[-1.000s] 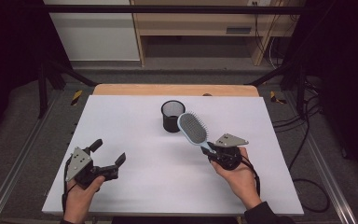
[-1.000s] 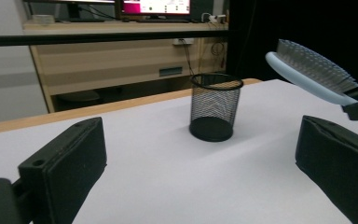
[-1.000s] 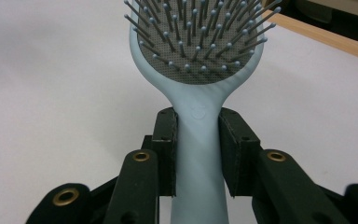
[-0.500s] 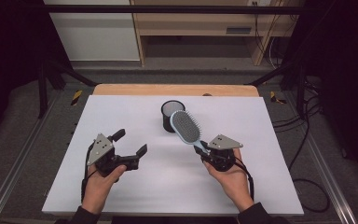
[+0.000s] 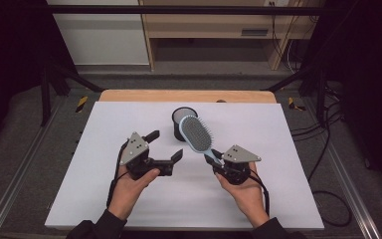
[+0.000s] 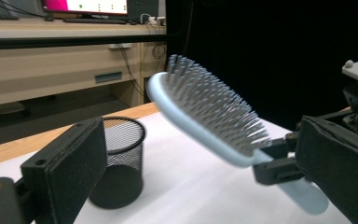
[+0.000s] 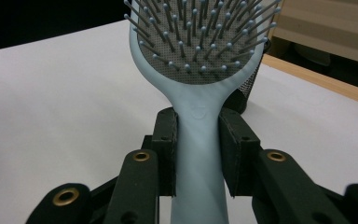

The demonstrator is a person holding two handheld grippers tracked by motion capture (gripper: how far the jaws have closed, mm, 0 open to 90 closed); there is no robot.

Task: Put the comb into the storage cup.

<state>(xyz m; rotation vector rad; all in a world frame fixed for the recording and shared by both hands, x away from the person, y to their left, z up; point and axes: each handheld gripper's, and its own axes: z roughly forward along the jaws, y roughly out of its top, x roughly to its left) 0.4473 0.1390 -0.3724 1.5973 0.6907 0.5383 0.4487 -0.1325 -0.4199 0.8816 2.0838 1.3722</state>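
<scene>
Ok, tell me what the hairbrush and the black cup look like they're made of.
Hairbrush: likely moulded plastic, pale blue and matt, with a smooth seamless handle; thin grey pins with pale tips rise from a grey pad that may be rubber. Black cup: apparently wire mesh, probably metal, matt black; the fine grid in its wall can be seen through near the rim.
</scene>
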